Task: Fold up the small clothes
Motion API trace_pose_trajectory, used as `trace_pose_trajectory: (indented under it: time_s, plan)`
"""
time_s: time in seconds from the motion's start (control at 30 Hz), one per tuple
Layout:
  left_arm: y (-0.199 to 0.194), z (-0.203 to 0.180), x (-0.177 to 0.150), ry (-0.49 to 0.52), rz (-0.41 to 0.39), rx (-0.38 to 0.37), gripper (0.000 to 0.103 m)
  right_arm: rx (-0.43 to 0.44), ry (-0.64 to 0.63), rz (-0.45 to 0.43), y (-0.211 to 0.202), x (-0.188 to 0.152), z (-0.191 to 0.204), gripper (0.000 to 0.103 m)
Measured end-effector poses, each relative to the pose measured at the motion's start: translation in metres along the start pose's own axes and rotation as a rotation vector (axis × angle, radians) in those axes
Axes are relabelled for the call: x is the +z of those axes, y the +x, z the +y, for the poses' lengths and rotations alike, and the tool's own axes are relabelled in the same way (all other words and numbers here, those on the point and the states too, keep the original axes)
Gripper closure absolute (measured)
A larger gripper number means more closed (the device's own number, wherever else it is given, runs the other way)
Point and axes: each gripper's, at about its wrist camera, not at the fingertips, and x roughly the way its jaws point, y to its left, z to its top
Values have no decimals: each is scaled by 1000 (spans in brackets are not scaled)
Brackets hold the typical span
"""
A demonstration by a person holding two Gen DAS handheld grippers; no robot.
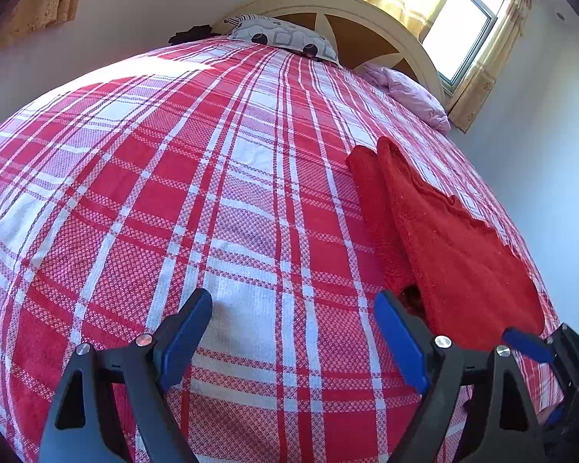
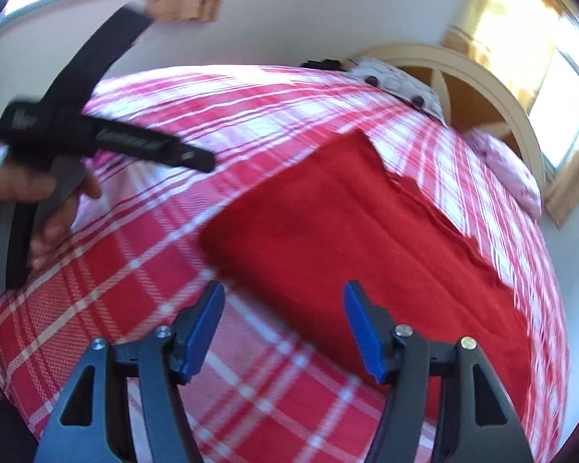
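Note:
A red fleece garment (image 1: 451,239) lies folded on the red-and-white plaid bed (image 1: 212,177), near the bed's right edge. In the right wrist view the garment (image 2: 347,231) fills the middle, blurred. My left gripper (image 1: 293,335) is open and empty, above bare bedspread to the left of the garment. My right gripper (image 2: 283,328) is open and empty, just above the garment's near left corner. The right gripper's blue pad also shows at the lower right of the left wrist view (image 1: 529,343). The left gripper's body, held in a hand, shows in the right wrist view (image 2: 96,135).
A patterned grey pillow (image 1: 285,36) and a pink pillow (image 1: 409,92) lie at the headboard (image 1: 366,11). A dark item (image 1: 191,34) sits at the far left of the pillows. A window with yellow curtains (image 1: 463,27) is behind. A white wall (image 1: 540,193) runs along the bed's right side.

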Motion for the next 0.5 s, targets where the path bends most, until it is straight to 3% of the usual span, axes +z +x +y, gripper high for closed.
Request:
trace_pose_trajectory:
  time_s: [0.13,0.23,0.33,0.5]
  plan:
    - [0,2,2,-9,4,-12,16,-32,-83,-21,6,4,23,37]
    - [2,5,7,-18,10,-38,16,-120,-151,-31,14,7,36,37]
    - [7,8,17,-43,21,-113,16,-168,-157,-27,23,10,37,38]
    - [27,4,47,-57,48,-206,16,-168,-132,-24,30,6,36,40]
